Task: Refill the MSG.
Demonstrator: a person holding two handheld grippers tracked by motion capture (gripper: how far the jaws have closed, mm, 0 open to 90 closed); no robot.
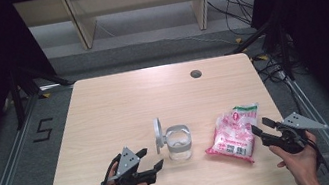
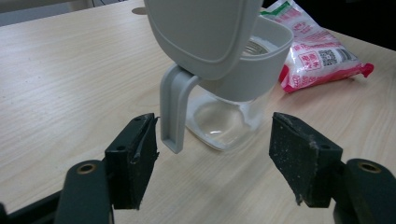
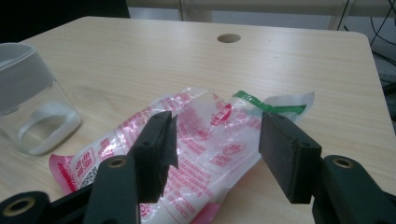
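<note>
While both hands rest low at the table's near edge, right gripper [image 1: 260, 133] gapes empty over the bag [image 1: 232, 133]; left gripper [image 1: 151, 158] open beside the jar [image 1: 179, 142].

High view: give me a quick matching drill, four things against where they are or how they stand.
Things:
1. glass container
2. lid
3. pink bag
4. left tool

States:
A. lying flat on the table, just ahead of the right tool
B. flipped up on edge
C. jaws apart, nothing between them, beside the container's handle
D. clear, standing near the middle of the table

Pairs: 1-D, 2-B, 3-A, 4-C
</note>
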